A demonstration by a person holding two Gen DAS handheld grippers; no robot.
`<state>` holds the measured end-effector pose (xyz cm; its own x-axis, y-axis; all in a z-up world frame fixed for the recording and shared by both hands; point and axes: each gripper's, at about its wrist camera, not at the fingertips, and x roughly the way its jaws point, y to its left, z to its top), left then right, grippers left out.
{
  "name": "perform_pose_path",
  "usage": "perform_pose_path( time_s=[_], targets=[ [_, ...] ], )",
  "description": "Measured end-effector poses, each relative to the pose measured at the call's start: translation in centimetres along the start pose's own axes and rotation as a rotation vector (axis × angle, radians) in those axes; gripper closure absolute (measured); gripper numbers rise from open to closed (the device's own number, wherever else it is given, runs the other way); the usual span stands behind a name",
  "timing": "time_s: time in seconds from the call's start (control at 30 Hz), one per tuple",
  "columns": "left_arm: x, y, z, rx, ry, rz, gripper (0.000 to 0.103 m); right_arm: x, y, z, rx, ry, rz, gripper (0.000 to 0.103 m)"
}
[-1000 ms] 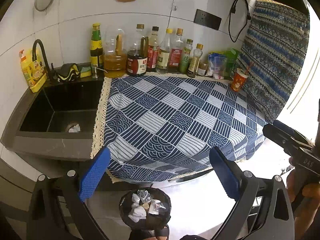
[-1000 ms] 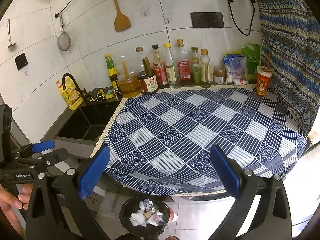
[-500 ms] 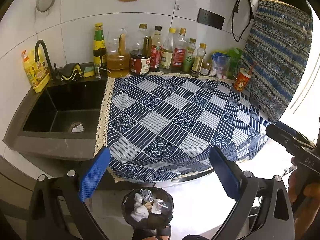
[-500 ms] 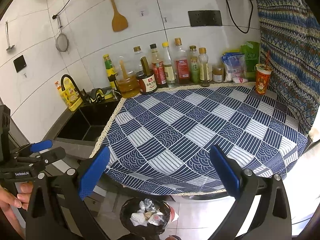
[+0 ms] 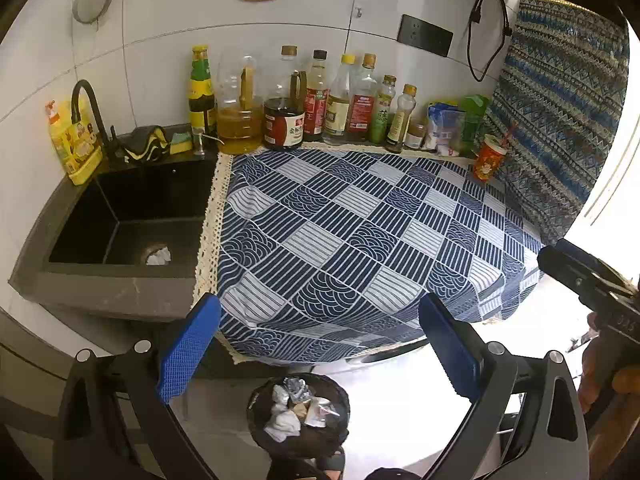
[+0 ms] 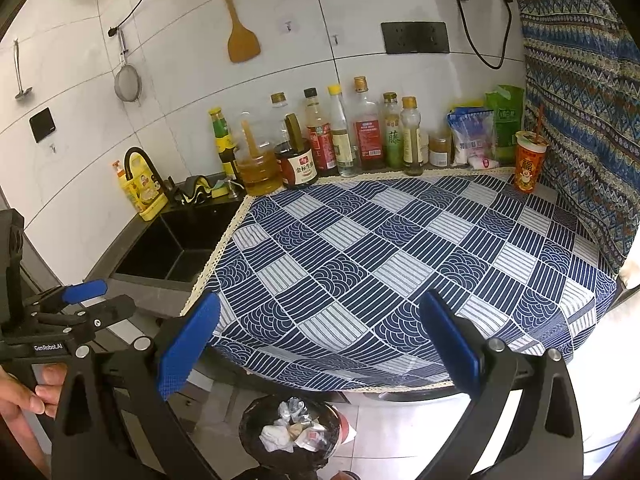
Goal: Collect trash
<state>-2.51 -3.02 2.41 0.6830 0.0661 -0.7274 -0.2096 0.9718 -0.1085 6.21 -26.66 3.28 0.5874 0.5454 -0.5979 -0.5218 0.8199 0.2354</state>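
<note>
A black trash bin (image 5: 298, 416) lined with a dark bag stands on the floor below the counter's front edge, holding crumpled white paper and wrappers; it also shows low in the right wrist view (image 6: 290, 432). One crumpled white paper (image 5: 158, 256) lies at the sink drain. A red paper cup with a straw (image 5: 490, 158) (image 6: 528, 166) stands at the counter's back right. My left gripper (image 5: 320, 344) hovers open and empty above the bin. My right gripper (image 6: 320, 344) is likewise open and empty, in front of the counter.
A blue patterned cloth (image 5: 360, 232) covers the counter. Bottles and jars (image 5: 320, 100) line the back wall, with bags (image 6: 484, 132) beside them. The black sink (image 5: 100, 280) with a faucet (image 5: 86, 108) is left. A hanging patterned fabric (image 6: 580, 100) bounds the right side.
Both views drift only slightly; the counter and bin shift a little in frame. Both grippers stay open and empty.
</note>
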Motion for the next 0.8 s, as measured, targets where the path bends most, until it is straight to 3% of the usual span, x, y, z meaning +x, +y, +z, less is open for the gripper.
perform_pose_path(
  time_s=[0.8],
  targets=[
    [0.0,-1.1,0.0,-0.001,0.017,-0.020,0.007,-0.4,-0.9,-0.5,0.008,0.004,-0.007,0.004]
  ],
)
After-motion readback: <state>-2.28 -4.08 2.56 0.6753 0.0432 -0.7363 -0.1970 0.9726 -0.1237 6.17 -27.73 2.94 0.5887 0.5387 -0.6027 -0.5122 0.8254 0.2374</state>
